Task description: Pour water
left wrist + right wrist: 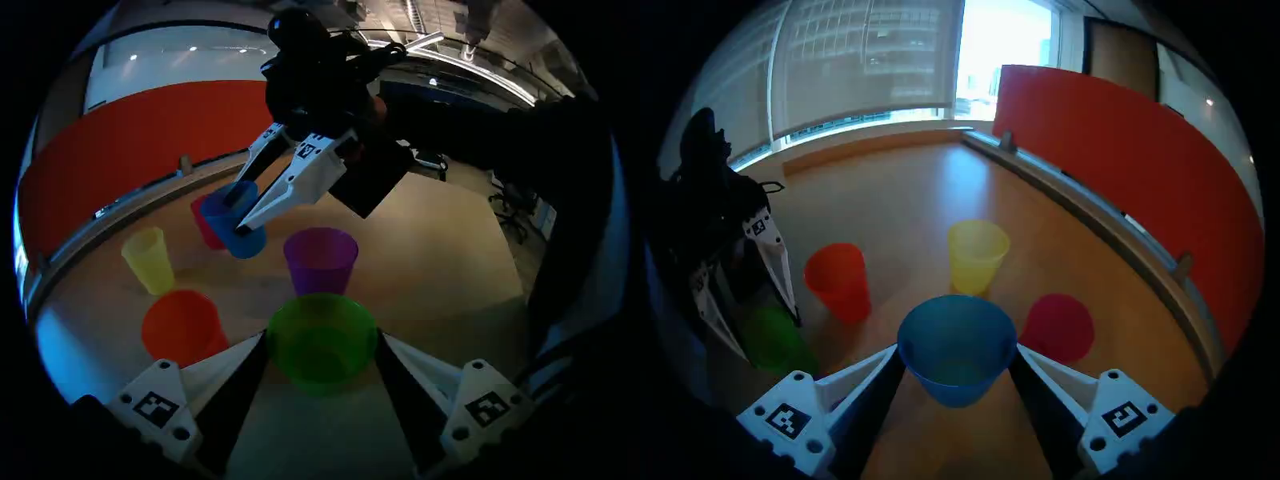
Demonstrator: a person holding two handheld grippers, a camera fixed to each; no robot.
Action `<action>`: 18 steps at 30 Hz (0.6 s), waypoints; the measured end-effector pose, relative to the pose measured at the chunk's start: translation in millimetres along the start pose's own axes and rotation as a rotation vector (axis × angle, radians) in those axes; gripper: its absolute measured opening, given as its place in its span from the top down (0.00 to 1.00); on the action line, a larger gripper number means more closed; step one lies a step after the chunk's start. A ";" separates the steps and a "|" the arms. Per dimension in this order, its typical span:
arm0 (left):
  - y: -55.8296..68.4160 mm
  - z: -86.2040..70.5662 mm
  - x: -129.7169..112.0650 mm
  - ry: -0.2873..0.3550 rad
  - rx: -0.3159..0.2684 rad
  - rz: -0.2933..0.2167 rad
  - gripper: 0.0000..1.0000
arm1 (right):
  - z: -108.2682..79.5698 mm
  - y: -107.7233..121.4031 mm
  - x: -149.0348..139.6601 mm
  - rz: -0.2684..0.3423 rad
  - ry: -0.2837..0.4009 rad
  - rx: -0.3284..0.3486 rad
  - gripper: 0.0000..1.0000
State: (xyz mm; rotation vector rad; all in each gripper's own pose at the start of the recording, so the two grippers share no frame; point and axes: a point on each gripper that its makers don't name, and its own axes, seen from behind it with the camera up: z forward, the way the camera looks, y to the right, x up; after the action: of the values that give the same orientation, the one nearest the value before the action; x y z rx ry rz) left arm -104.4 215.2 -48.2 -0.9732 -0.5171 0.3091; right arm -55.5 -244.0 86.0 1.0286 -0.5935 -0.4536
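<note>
Tapered translucent blue cup [957, 376] in R gripper [957, 354], green cup [322, 356] in L gripper [320, 336]

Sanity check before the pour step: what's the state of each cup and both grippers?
left gripper: fingers shut on green cup
right gripper: fingers shut on blue cup
green cup: upright, gripped
blue cup: gripped, tilted
purple cup: upright on table, free
yellow cup: upright, free
orange cup: upright, free
red cup: on table, free
</note>
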 end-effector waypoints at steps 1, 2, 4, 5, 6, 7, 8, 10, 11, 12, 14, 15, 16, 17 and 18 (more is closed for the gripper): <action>0.0 -0.3 -0.1 0.003 -0.002 -0.004 0.11 | 0.4 0.0 0.0 0.000 0.000 0.000 0.09; -0.1 -0.5 -0.2 0.006 -0.003 -0.009 0.11 | 0.9 0.0 -0.1 0.001 -0.001 0.000 0.09; -0.5 -1.0 -0.2 0.015 -0.007 -0.017 0.11 | 1.7 -0.5 0.0 0.001 -0.002 0.001 0.09; -0.8 -1.2 -0.1 0.021 -0.008 -0.022 0.11 | 2.2 -1.0 0.2 0.001 -0.002 0.002 0.09; -1.1 -1.4 -0.1 0.025 -0.010 -0.027 0.11 | 2.6 -1.4 0.4 0.001 -0.002 0.003 0.09; -1.5 -1.7 -0.3 0.028 -0.011 -0.032 0.11 | 2.9 -1.8 0.4 0.000 -0.003 0.004 0.09; -1.9 -2.0 -0.6 0.031 -0.013 -0.037 0.11 | 3.3 -2.2 0.4 -0.001 -0.004 0.005 0.09; -2.4 -2.4 -1.1 0.034 -0.016 -0.044 0.11 | 4.0 -2.3 -0.3 -0.002 -0.006 0.006 0.09; -2.6 -2.5 -1.5 0.035 -0.018 -0.046 0.11 | 4.5 -2.1 -0.9 -0.002 -0.008 0.005 0.09; -2.8 -2.6 -1.8 0.035 -0.019 -0.048 0.11 | 4.9 -2.0 -1.5 -0.002 -0.010 0.005 0.09; -3.0 -2.7 -2.5 0.036 -0.022 -0.050 0.11 | 5.9 -2.0 -3.5 0.000 -0.015 0.005 0.09; -3.0 -2.7 -2.7 0.036 -0.023 -0.051 0.11 | 6.4 -2.1 -4.4 0.001 -0.017 0.005 0.09; -2.8 -2.7 -2.8 0.035 -0.025 -0.054 0.11 | 7.0 -2.2 -5.2 0.001 -0.019 0.006 0.09; -2.6 -2.7 -2.9 0.035 -0.027 -0.057 0.11 | 7.7 -2.4 -6.2 0.002 -0.021 0.007 0.09; -2.3 -2.7 -2.9 0.034 -0.029 -0.060 0.11 | 8.3 -2.5 -7.0 0.003 -0.023 0.007 0.09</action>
State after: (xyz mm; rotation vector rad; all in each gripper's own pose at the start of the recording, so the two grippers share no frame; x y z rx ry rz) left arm -105.4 210.7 -48.3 -0.9882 -0.5195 0.2315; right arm -66.4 -246.3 85.2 1.0303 -0.6171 -0.4615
